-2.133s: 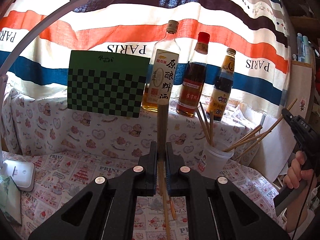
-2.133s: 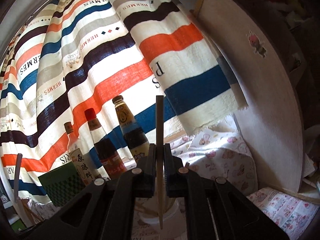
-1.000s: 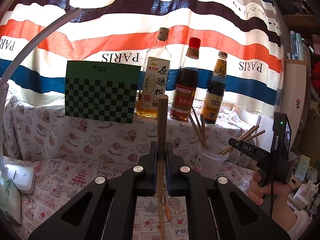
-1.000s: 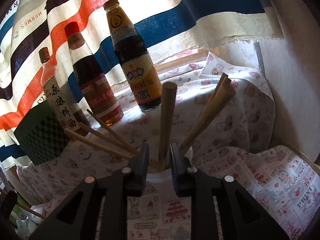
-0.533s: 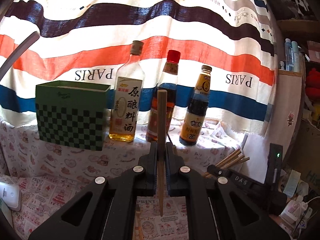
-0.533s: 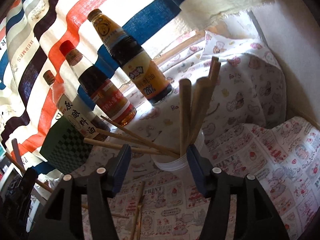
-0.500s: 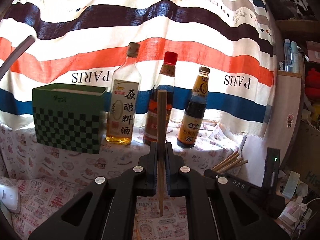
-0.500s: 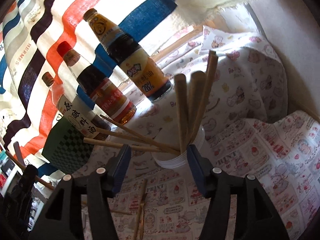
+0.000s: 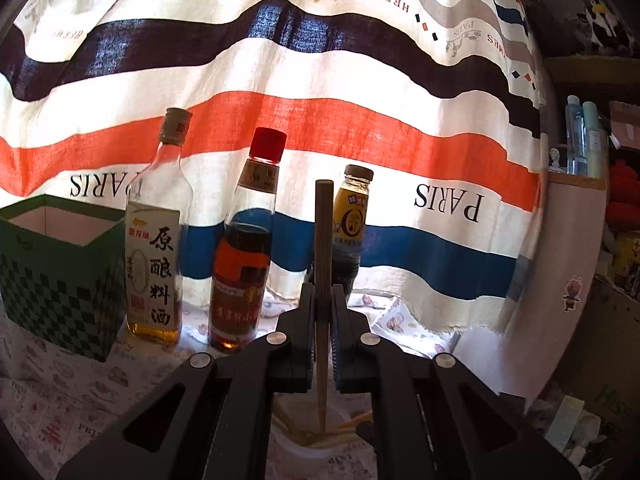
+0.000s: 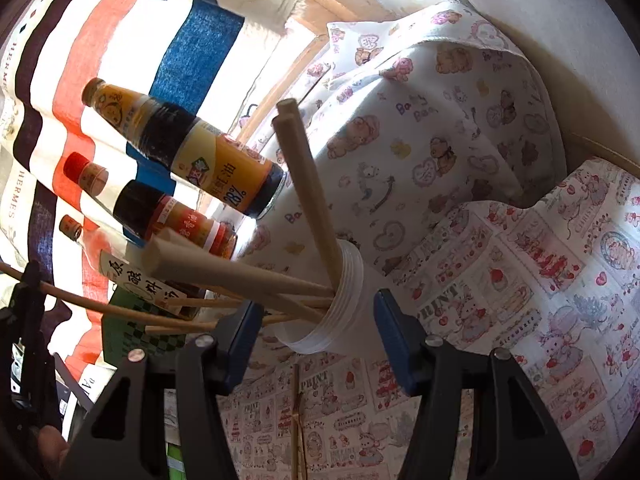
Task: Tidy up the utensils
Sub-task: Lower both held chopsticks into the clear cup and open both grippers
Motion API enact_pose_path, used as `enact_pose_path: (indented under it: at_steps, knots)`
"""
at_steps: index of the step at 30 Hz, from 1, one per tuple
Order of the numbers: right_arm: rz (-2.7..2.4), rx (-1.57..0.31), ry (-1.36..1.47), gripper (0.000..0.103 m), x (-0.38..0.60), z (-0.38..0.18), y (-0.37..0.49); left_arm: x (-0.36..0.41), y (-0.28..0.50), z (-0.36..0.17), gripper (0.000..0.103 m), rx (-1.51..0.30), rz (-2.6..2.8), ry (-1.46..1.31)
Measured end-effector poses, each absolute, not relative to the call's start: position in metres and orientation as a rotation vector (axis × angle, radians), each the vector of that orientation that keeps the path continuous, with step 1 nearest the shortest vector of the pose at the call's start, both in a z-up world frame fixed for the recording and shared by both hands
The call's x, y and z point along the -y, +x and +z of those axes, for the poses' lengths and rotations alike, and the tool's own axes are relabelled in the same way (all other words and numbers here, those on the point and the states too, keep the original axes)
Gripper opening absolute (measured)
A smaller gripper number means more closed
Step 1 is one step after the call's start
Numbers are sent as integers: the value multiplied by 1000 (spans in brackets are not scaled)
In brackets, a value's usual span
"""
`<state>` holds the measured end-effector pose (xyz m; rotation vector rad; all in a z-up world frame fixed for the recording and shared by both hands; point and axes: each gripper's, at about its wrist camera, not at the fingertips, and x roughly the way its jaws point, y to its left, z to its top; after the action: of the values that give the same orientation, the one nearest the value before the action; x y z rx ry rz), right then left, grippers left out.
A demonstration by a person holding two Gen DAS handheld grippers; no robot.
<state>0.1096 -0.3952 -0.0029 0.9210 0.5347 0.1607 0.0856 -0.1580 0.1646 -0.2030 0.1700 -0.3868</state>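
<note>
My left gripper [image 9: 322,320] is shut on a wooden chopstick [image 9: 323,248] that stands upright between its jaws. The chopstick's lower tip hangs at the mouth of the white plastic jar [image 9: 308,446] at the bottom of the left wrist view. In the right wrist view the jar [image 10: 340,320] holds several chopsticks [image 10: 308,196] that fan out to the left. My right gripper [image 10: 318,306] is open. Its blue pads [image 10: 240,332] flank the jar without touching it. The left gripper [image 10: 26,312] shows at the left edge, its chopstick [image 10: 100,298] reaching toward the jar.
Three sauce bottles [image 9: 240,276] stand in a row on the raised ledge behind the jar, before a striped curtain. A green checkered box [image 9: 60,272] sits to their left. A loose chopstick [image 10: 296,420] lies on the printed tablecloth in front of the jar. A white board [image 10: 540,20] closes the right side.
My left gripper rose and moved right with its chopstick until the tip came over the jar. My right gripper let go of its chopstick in the jar, opened wide and rolled.
</note>
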Motion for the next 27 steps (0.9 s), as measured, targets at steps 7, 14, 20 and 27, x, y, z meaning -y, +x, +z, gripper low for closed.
enact_pose_path:
  at_steps: [7,14,20,27]
  knots:
    - [169,-519,906,55,393,1,106,160,111,139,6,-221,-344,-232]
    - [185,-476,899,56,396,4,104,166,117,109,6,-286,-348,-210]
    - [193,-464,917,56,396,7,101,167,122,94,6,-329,-377,-223]
    - [163,-468,928,56,400,4,102,174,133,68,6,-398,-390,-231]
